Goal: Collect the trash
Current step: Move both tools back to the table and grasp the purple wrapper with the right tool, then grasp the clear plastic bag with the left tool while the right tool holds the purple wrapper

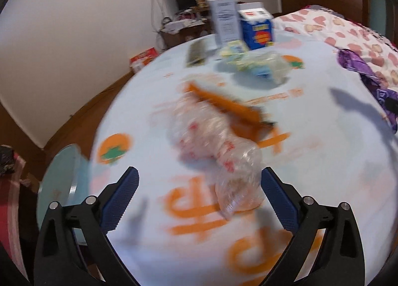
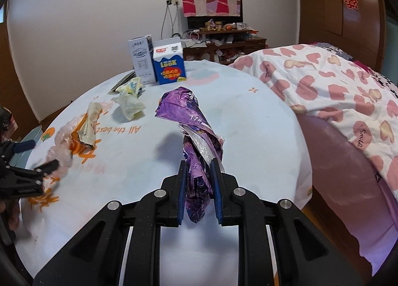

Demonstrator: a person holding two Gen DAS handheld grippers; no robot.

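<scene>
A crumpled clear plastic bag (image 1: 216,146) with red print lies on the round table's pale cloth (image 1: 323,161). Its near end sits between the wide-apart fingers of my left gripper (image 1: 199,171), close to the right finger; the pads do not press it. An orange wrapper (image 1: 223,106) lies just behind the bag. Further back are crumpled yellowish wrappers (image 1: 258,64). My right gripper (image 2: 199,161) is shut on a purple foil wrapper (image 2: 189,111), which stands up from its jaws above the table. In the right wrist view, the left gripper (image 2: 37,156) shows at the left edge beside the clear bag (image 2: 59,146).
A blue carton (image 2: 169,65) and a grey carton (image 2: 141,58) stand at the table's far side, with a flat dark booklet (image 1: 196,53) beside them. A bed with a heart-print quilt (image 2: 335,86) borders the table on the right. A cluttered cabinet (image 2: 223,37) stands against the wall.
</scene>
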